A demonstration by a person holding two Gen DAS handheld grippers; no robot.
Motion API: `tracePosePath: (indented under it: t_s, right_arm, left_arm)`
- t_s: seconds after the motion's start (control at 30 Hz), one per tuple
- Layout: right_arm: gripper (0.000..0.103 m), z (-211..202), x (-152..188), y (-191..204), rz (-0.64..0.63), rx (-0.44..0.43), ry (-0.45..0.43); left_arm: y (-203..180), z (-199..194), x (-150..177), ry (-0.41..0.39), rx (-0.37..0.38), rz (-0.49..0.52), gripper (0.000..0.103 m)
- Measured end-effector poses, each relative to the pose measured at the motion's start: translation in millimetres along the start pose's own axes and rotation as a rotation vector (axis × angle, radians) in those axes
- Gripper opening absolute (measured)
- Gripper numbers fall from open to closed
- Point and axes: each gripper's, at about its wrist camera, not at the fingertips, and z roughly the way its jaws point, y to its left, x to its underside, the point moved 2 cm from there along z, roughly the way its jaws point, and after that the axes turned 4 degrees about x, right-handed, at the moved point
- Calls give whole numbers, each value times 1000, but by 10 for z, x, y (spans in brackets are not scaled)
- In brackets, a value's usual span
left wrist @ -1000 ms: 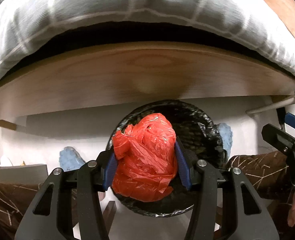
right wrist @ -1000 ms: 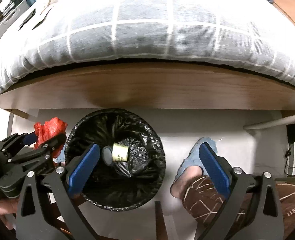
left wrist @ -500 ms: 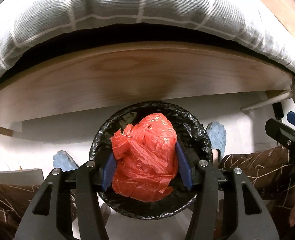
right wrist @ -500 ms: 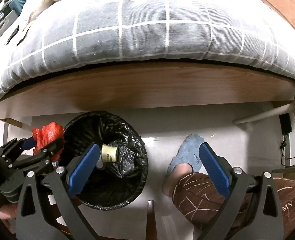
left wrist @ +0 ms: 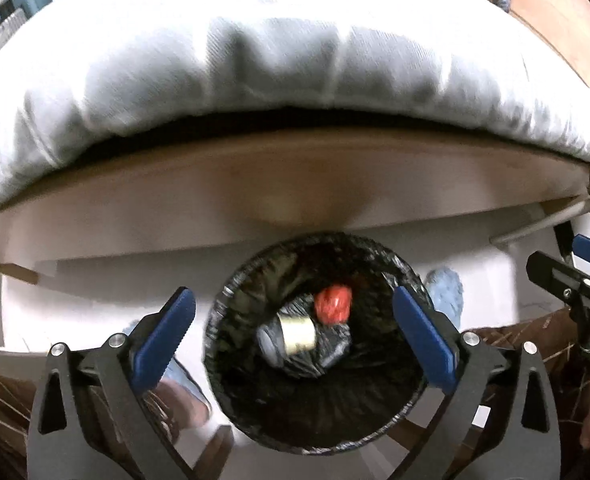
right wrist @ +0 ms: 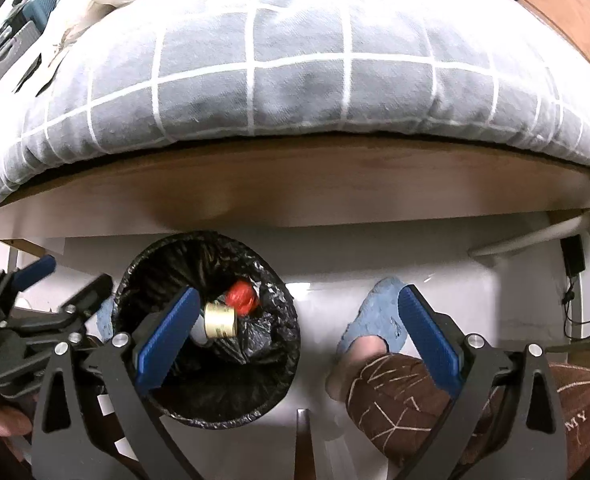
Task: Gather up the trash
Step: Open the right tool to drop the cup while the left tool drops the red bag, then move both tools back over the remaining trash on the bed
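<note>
A: Where is the red plastic bag (left wrist: 334,305) relative to the left gripper (left wrist: 293,334)?

B: Below it, down inside the black-lined trash bin (left wrist: 409,392). The left gripper hangs over the bin mouth pointing steeply down, its jaws opening to their widest with nothing between the blue pads. The bag is a small crumpled ball resting on the black liner, just beside a gold-capped container (left wrist: 297,330) at the bottom.

A: Does it have a long axis worth minding?

B: No, it reads as roughly round, so there is no long axis to line up with.

A: And the right gripper (right wrist: 299,336)?

B: Also spread wide and empty, off to the side of the bin: its left pad sits over the bin's near rim (right wrist: 215,420), its right pad over the person's blue slipper (right wrist: 371,320) on the white floor. The left hand is the one nearer the bin.

A: So what does the coming move turn on?

B: My guess is that this piece is done, and either hand must leave the bin and look for more rubbish; none shows on the floor in front of the bed frame (right wrist: 295,188)
</note>
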Motion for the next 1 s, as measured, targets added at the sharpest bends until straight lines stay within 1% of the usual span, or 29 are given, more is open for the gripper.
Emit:
tracePosePath:
  t_s: [0.1,0.2,0.27,0.37,0.5,0.63,0.7,0.77,0.83,1.0]
  right_arm:
    - [96,-58,-69,39,9,-12,-26]
    - [96,-129,-145,66,13,-21,-58]
    - [96,-197,-207,90,16,-24,-83]
    - [96,-298,-278,108,21,-35,-116]
    - [96,-470,-398,165,16,-45,-165]
    - [96,-675,-546,247,-2,-45,-226]
    - [96,-748,-597,282,-10,-54,-256]
    - [96,-858,-664,292,-16,-71,-310]
    - [96,-983,-771,313,-28,-68,-357]
    - [96,-1106,-1029,300,-36,-62,-406]
  left_arm:
    - [123,-111,-80,-31,-28,-10,97]
    - [235,-232,-161,-57,-23,-41,97]
    - [286,-326,-208,-78,-35,-46,97]
    - [358,-502,-296,-126,-62,-46,97]
    - [466,-718,-415,-166,-43,-76,97]
    - [523,-883,-538,-182,-35,-87,97]
    - [538,-974,-608,-198,-42,-75,97]
    - [582,-1055,-703,-227,-59,-60,97]
    - [629,-1123,-817,-250,-60,-63,97]
    - [773,-1269,-1084,-303,-62,-89,97]
